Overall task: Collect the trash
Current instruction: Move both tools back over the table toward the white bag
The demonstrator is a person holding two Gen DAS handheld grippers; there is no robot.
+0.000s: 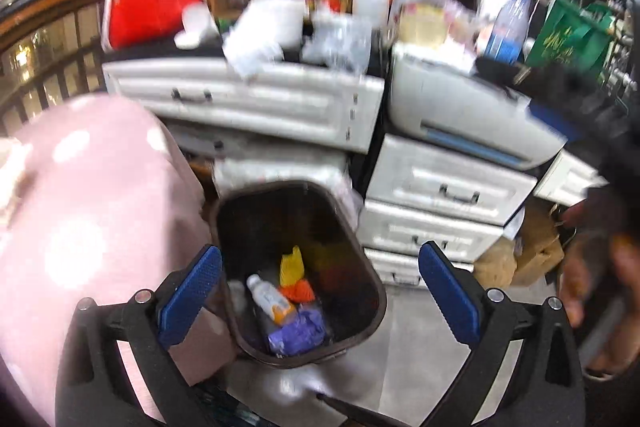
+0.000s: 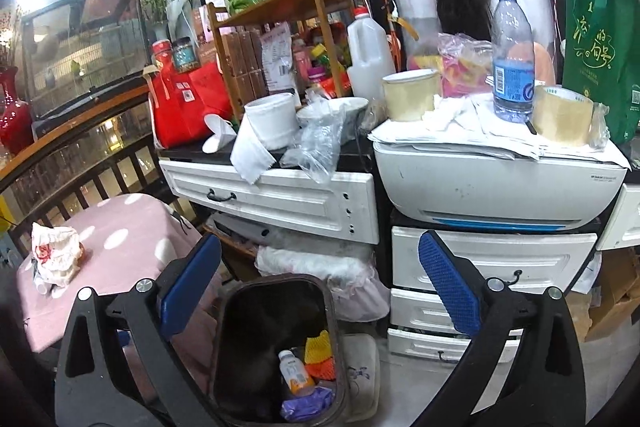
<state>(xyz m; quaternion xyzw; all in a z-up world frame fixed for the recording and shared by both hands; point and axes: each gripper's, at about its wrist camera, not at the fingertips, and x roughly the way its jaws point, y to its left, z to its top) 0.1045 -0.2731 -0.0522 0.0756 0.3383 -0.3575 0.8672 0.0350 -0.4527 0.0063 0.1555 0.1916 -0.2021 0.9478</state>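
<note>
A dark trash bin (image 1: pixel 376 291) stands on the floor below the white drawers; it also shows in the right wrist view (image 2: pixel 332 311). Inside lie a small white bottle (image 1: pixel 269 298), yellow and orange netting (image 1: pixel 294 275) and a purple crumpled wrapper (image 1: pixel 296 333). My left gripper (image 1: pixel 320 303) is open and empty, right above the bin. My right gripper (image 2: pixel 320 291) is open and empty, higher above the bin. A crumpled white and red wrapper (image 2: pixel 56 259) lies on the pink dotted table (image 2: pixel 120 227). White paper (image 2: pixel 252 147) and a clear plastic bag (image 2: pixel 316 143) hang over the counter edge.
White drawers (image 2: pixel 272 199) and a printer (image 2: pixel 496 187) stand behind the bin. On top are a white jug (image 2: pixel 368 59), a water bottle (image 2: pixel 512 59), paper cups (image 2: pixel 408 93), a tape roll (image 2: pixel 560 115), a red bag (image 2: pixel 188 103) and a green bag (image 2: pixel 600 43). Cardboard boxes (image 2: pixel 608 299) sit at the right.
</note>
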